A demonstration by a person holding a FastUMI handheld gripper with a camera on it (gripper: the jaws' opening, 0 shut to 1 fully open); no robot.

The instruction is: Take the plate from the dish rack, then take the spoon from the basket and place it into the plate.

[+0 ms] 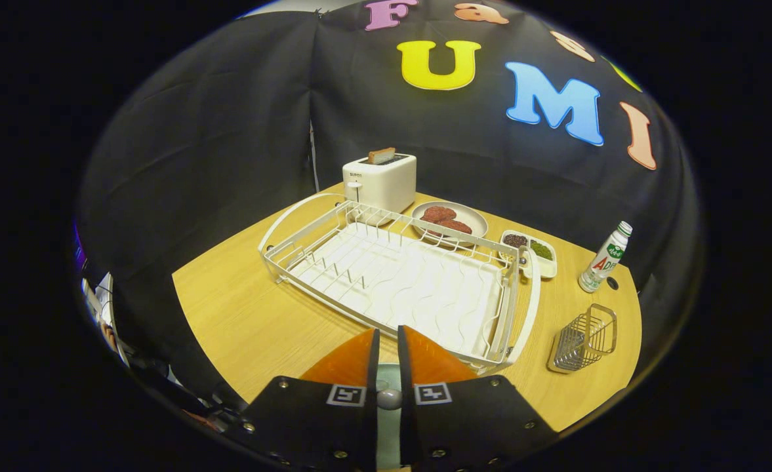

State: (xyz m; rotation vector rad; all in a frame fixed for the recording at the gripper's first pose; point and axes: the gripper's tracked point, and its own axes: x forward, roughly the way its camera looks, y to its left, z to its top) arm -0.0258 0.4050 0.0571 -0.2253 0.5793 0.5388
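Gripper view, contents as seen.

Item 1: gripper (386, 341). Fingers nearly pressed together, a narrow slit left between them. In that slit, low down, a pale green surface and a small rounded grey piece (389, 398) show; this may be the plate with the spoon's end on it, but too little is visible to be sure, and whether the fingers pinch anything cannot be told.

Item 2: dish rack (399, 278), white wire on a white tray, just ahead of the fingers on the wooden worktop (241, 314). Its slots hold no plate.

Item 3: basket (582, 339), small wire one, beside the rack's near corner, on the right. No spoon can be made out inside it.

Item 4: toaster (380, 181), beyond the rack, a slice standing in its slot.

Item 5: round dish (450, 219) with two brown patties, behind the rack.

Item 6: divided seasoning tray (528, 250), touching or nearly touching the rack's far corner.

Item 7: bottle (605, 258), upright, beyond the basket.

Risks, by judgement: rack and basket both look emptied, so the task seems near its end. If the spoon rests on the plate under the fingers, lifting away while something is caught between them would drag or tip it. A careless pull-back could also clip the rack's near rim.
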